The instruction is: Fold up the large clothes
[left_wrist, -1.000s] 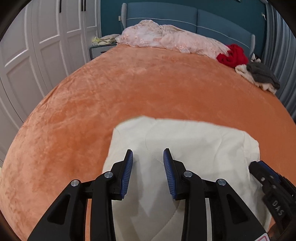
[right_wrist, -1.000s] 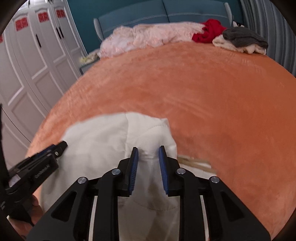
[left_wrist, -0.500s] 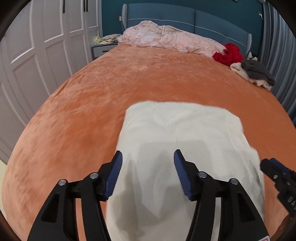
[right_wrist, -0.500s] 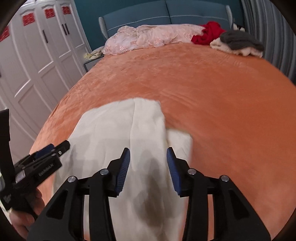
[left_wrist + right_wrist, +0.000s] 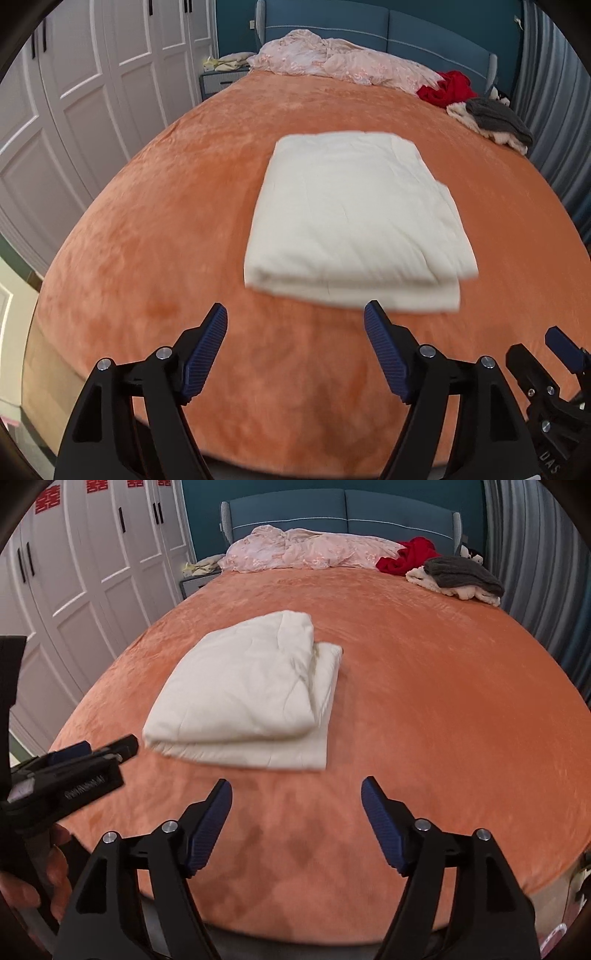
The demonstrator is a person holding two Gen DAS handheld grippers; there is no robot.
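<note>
A cream quilted comforter (image 5: 354, 218) lay folded into a thick rectangle on the orange plush bedspread (image 5: 166, 221), nearer the foot of the bed than the headboard. Its right-hand side showed a lower layer sticking out past the top one, so the edges did not quite line up. It looked soft, padded and bulky, likely light for its size but floppy, and best gripped by pinching all the layers together at a corner or along the near folded edge.

The left gripper (image 5: 295, 325) hovered above the bedspread just short of the comforter's near edge, its blue-padded jaws spread wide and holding nothing. The right gripper (image 5: 297, 797) was posed the same way, jaws wide and empty, level with its partner and pointing toward the headboard.

Far off by the blue headboard (image 5: 340, 506) sat a rumpled pink blanket (image 5: 306, 548), a red garment (image 5: 406, 555) and a grey knit piece (image 5: 461, 572).
</note>
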